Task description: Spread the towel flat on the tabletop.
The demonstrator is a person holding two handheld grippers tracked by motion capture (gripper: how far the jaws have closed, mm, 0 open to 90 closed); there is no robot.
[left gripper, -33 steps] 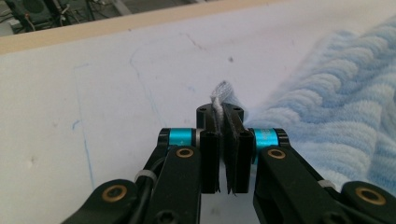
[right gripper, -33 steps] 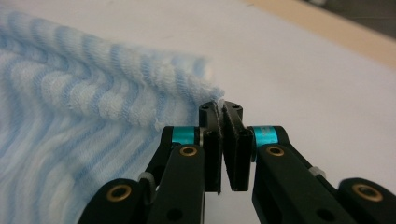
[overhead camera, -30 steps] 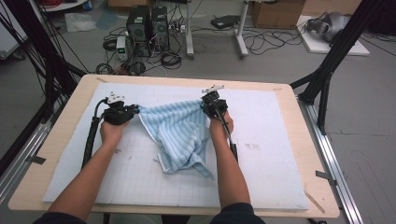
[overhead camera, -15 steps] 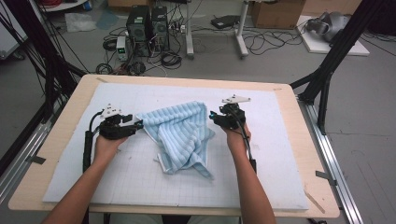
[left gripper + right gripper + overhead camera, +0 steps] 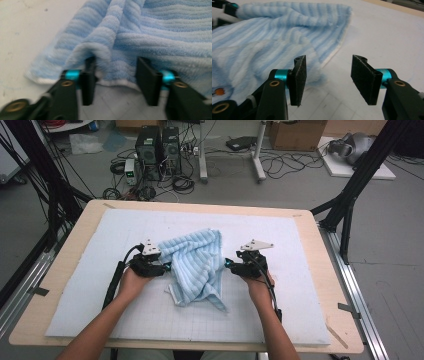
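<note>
A light-blue striped towel (image 5: 197, 262) lies crumpled in the middle of the pale mat (image 5: 95, 240). My left gripper (image 5: 167, 266) is at the towel's left edge. In the left gripper view its jaws (image 5: 113, 77) stand open, with a raised fold of the towel (image 5: 150, 32) and its white hem between them. My right gripper (image 5: 227, 265) is at the towel's right edge. Its jaws (image 5: 327, 77) are open with only mat between them, and the towel (image 5: 262, 37) reaches up to its left jaw. The left gripper (image 5: 227, 6) shows at the towel's far end.
The mat covers most of a wooden table (image 5: 60, 270). Bare mat lies to the left, right and front of the towel. Beyond the table's far edge, computer cases (image 5: 157, 145) and cables sit on the floor. Black frame legs (image 5: 350, 195) stand at the right.
The towel, held stretched between both grippers a second ago, has been let go and lies crumpled. Both hands have come nearer the person, and the right gripper has returned to the towel's right edge.
</note>
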